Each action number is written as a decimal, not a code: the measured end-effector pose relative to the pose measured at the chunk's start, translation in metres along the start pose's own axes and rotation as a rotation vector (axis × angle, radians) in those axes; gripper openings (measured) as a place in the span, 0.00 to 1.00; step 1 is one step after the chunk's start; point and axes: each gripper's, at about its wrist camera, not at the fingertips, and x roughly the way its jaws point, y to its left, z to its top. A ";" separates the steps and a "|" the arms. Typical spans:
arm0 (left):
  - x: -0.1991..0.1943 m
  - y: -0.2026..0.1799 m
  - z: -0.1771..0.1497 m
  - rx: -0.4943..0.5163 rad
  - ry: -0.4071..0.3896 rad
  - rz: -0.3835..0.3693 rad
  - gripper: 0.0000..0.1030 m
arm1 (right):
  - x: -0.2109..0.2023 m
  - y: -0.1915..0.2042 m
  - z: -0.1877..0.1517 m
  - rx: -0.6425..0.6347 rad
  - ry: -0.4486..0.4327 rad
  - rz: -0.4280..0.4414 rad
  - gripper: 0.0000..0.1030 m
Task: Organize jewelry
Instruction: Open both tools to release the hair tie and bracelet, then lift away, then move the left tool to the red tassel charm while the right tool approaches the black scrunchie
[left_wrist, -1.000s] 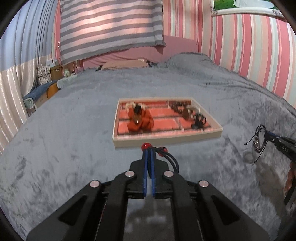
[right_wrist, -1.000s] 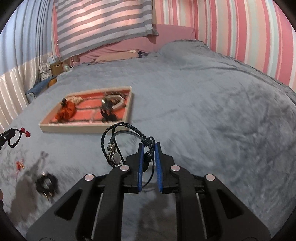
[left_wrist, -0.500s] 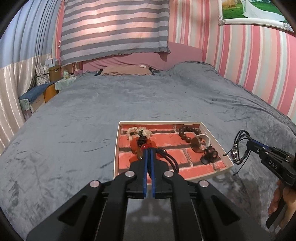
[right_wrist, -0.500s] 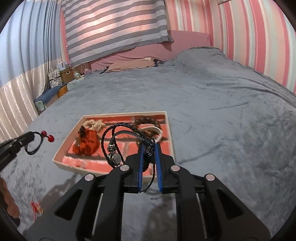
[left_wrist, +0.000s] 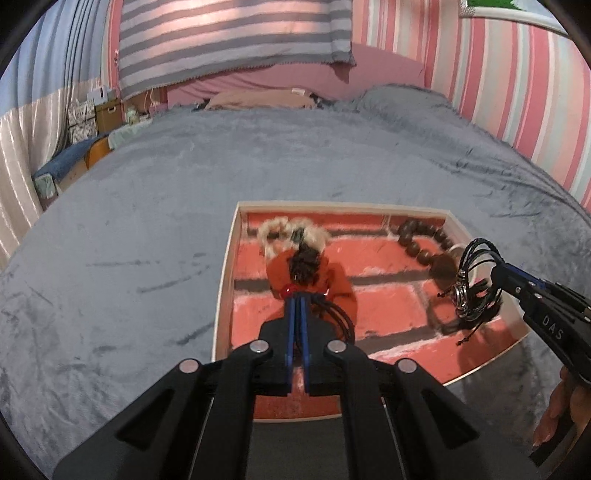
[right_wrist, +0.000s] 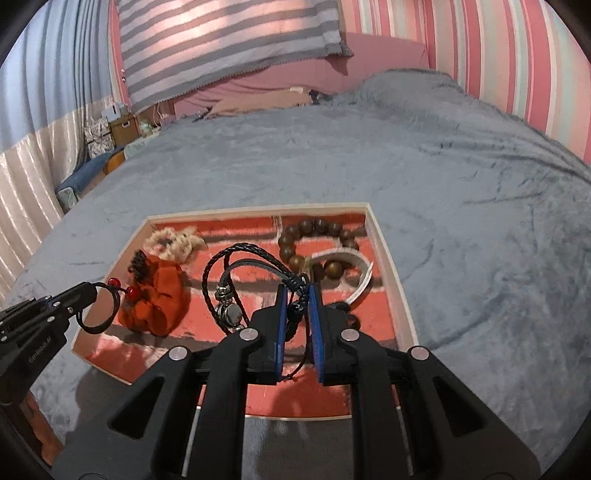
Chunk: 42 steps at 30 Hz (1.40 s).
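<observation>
Now you are holding both grippers over the tray (right_wrist: 384, 243): your left gripper (left_wrist: 297, 295) is pinching the black hair tie (right_wrist: 99, 310) with red beads, your right gripper (right_wrist: 295, 291) is clamping the braided cord bracelet (right_wrist: 236, 266).

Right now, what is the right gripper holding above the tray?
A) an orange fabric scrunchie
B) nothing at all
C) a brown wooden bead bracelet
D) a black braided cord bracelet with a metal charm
D: the right gripper is shut on the black braided cord bracelet, whose metal charm hangs over the tray; the bead bracelet and scrunchie lie in the tray.
</observation>
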 end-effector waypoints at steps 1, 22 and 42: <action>0.004 0.001 -0.002 -0.001 0.009 0.003 0.03 | 0.005 0.001 -0.004 -0.009 0.010 -0.010 0.12; 0.015 0.008 -0.022 -0.018 0.107 0.023 0.59 | 0.007 0.001 -0.023 -0.064 0.053 -0.032 0.59; -0.163 0.018 -0.028 -0.021 -0.137 0.006 0.94 | -0.141 0.006 -0.049 -0.109 -0.112 -0.014 0.96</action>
